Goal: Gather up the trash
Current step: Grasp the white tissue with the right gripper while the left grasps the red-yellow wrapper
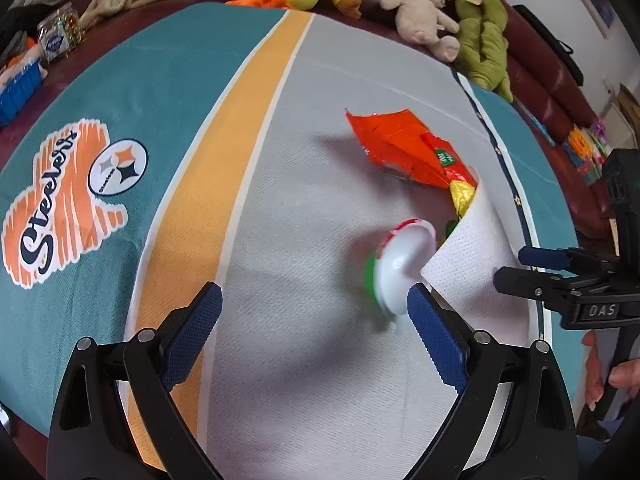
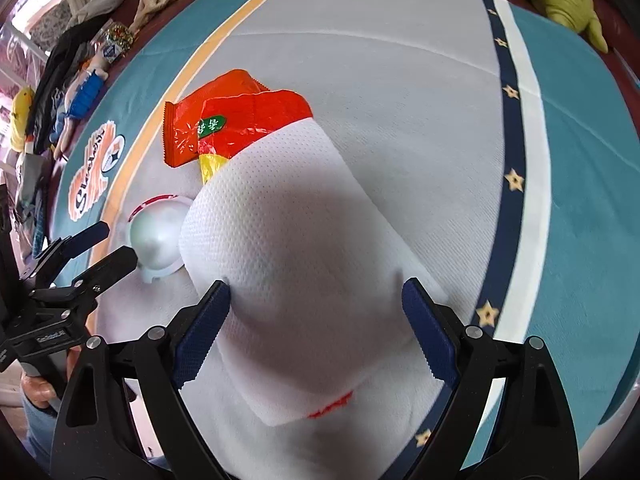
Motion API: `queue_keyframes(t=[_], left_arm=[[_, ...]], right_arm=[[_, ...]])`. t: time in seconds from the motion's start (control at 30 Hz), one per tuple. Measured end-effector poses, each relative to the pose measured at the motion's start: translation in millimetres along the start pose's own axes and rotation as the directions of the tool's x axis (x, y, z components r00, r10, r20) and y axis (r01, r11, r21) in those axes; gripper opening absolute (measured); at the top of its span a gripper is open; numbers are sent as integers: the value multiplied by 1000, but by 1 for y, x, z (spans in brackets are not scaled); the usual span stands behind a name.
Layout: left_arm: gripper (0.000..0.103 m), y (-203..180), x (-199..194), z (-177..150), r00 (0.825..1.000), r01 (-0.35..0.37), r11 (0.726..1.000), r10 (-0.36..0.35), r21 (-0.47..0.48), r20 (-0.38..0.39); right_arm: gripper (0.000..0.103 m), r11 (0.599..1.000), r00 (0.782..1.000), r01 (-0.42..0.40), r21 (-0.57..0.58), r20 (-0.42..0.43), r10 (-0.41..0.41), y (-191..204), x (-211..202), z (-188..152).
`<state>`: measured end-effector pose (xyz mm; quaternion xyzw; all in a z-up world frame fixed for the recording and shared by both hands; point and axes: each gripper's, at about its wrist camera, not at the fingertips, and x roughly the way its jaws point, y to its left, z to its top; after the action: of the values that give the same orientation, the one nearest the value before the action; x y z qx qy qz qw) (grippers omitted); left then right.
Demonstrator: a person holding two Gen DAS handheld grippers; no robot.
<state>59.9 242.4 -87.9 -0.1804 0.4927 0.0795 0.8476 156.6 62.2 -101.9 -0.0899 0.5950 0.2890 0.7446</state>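
A white paper towel [image 2: 288, 240] lies humped on the towel-covered table, also in the left wrist view [image 1: 472, 256]. My right gripper [image 2: 316, 304] is open, its blue pads on either side of the paper towel's near end. An orange-red snack wrapper [image 1: 404, 148] with a yellow piece pokes out from under the paper towel's far end, also in the right view [image 2: 232, 124]. A white plastic cup lid [image 1: 404, 268] with red and green print lies beside the paper towel, also in the right view [image 2: 158, 236]. My left gripper [image 1: 316, 300] is open; its right fingertip is at the lid's edge.
A teal, orange and white Steelers towel [image 1: 132, 128] covers the table. Stuffed toys [image 1: 428, 20] lie along a dark red sofa behind. A jar and blue basket [image 1: 20, 84] are at far left. The right gripper shows in the left view [image 1: 532, 266].
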Motion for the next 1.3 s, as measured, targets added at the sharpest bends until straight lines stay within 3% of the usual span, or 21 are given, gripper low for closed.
queue_keyframes(t=[0.1,0.17,0.23,0.27,0.47,0.53,0.57,0.63,0.7,0.87,1.0,1.1,1.3], left_arm=[[94,-1,3,-1,1000,-1,1000,1,6,-9],[94,-4,5,-1,1000,-2,1000,2,14,-12],[94,-8,7,0,1000,-1,1000,1,19,-13],[94,-9,8,0,1000,1,1000,-1,19,-13],[94,-18,3,1,1000,7,1000,-7,30,-7],[94,-21,1,2,1000,6,999,-6,35,-2],[94,-23,-1,2,1000,7,999,-7,36,3],[94,-27,-6,4,1000,13,999,-14,36,13],[94,-29,-13,1,1000,18,999,-19,44,22],[94,-48,-22,2,999,23,996,-27,81,41],[94,-69,-23,3,998,59,993,-62,102,33],[94,-93,-15,-1,996,85,988,-87,128,10],[94,-134,17,-3,996,78,989,-72,127,-50]], right_arm=[[84,1000,1000,2,-8,-1,-2,1,5,0],[71,1000,1000,-6,-12,9,6,2,4,-1],[53,999,999,-40,-5,7,40,3,1,-2],[50,999,999,-42,-4,11,42,3,-1,-2],[48,998,998,-63,16,18,63,0,-16,-6],[26,998,998,-57,10,25,57,-2,-20,-8],[26,998,998,-64,16,27,64,-4,-24,-9],[14,997,997,-68,23,42,67,-8,-32,-12],[9,997,996,-71,26,55,69,-14,-40,-15],[8,990,989,-115,86,101,106,-35,-63,-21],[8,990,990,-68,125,128,52,-56,-76,-26],[8,985,992,-58,161,124,38,-71,-75,-33],[8,978,991,-64,200,131,38,-91,-78,-46]])
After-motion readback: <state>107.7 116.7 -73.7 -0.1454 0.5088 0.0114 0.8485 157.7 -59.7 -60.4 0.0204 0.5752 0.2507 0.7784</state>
